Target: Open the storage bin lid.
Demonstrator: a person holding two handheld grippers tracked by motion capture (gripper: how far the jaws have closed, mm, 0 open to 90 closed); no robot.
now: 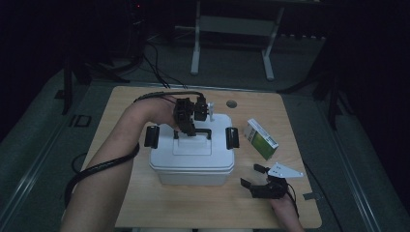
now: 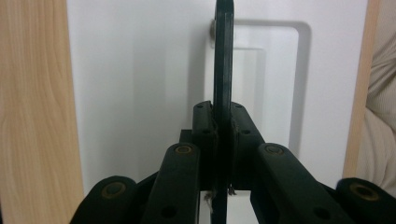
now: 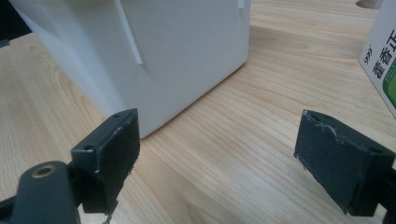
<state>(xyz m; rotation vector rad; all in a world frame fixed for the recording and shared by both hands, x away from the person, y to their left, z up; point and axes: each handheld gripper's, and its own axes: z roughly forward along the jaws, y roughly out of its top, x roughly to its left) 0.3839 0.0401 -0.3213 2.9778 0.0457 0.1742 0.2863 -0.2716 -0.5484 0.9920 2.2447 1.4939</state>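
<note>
A white lidded plastic box (image 1: 192, 157) stands in the middle of the wooden table, with a black latch on each side and a black carry handle (image 1: 193, 133) on its lid. My left gripper (image 1: 186, 126) reaches over the lid from the far side and is shut on that handle; in the left gripper view the thin black handle (image 2: 223, 60) stands upright, pinched between the two pads (image 2: 205, 123). My right gripper (image 1: 252, 176) rests on the table to the right of the box's front corner, jaws open and empty, with the box wall (image 3: 187, 46) just ahead of its left pad (image 3: 114, 149).
A white and green carton (image 1: 260, 138) lies on the table to the right of the box, and its edge (image 3: 380, 60) shows beside my right gripper. A round hole (image 1: 231, 104) sits near the table's far edge. Desk legs and cables stand on the floor beyond.
</note>
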